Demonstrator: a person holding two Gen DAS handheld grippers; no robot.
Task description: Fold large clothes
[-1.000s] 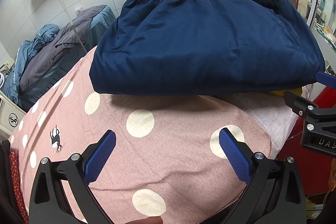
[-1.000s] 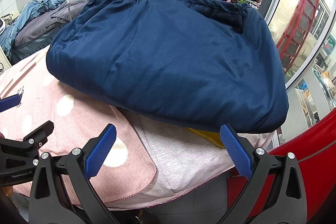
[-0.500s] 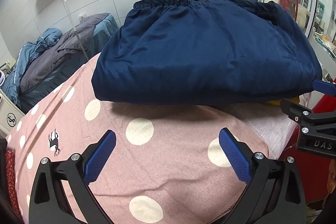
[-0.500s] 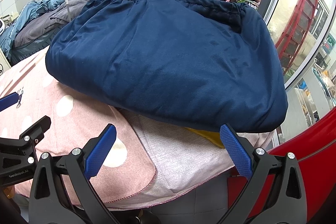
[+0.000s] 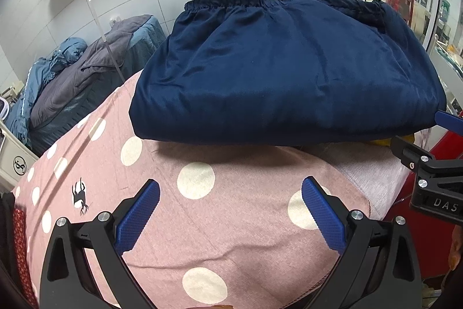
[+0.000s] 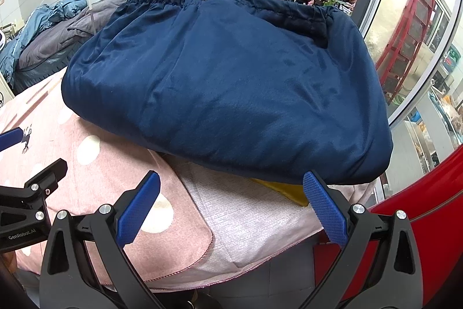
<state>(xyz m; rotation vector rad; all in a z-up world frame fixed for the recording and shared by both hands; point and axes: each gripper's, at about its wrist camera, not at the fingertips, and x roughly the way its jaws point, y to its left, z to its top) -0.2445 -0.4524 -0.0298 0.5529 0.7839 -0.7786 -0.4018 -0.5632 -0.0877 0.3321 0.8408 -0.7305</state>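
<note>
**Now both grippers pull back from the folded blue garment**

Slowly, the two grippers move a little away from the garment. A second ago the left gripper (image 5: 230,219) was closer to the blue cloth. Now more of the pink spotted cover (image 5: 202,210) shows in front of it, and more of the room behind comes into view. The right gripper (image 6: 231,212) has barely moved.

The big dark blue garment (image 5: 289,71) lies on the far part of the table, on top of the spotted cover. It is folded into a thick, puffy bundle. Its stretchy gathered edge (image 5: 225,2) is on the far side, and its rounded folded edge is on the near side. It has not changed shape in this last second. A bit of something yellow (image 6: 280,188) peeks out from under its near right corner.

The fingers of both grippers are wide apart and hold nothing. The left fingers (image 5: 139,216) hang over the spotted cover, near the garment but not touching it. The right fingers (image 6: 324,207) sit just in front of the garment's near right edge, over the pale cloth (image 6: 246,222) at the table's end.

This looks like the end of a fold. The garment seems neat and left alone, so the folding is likely done or nearly done.
</note>
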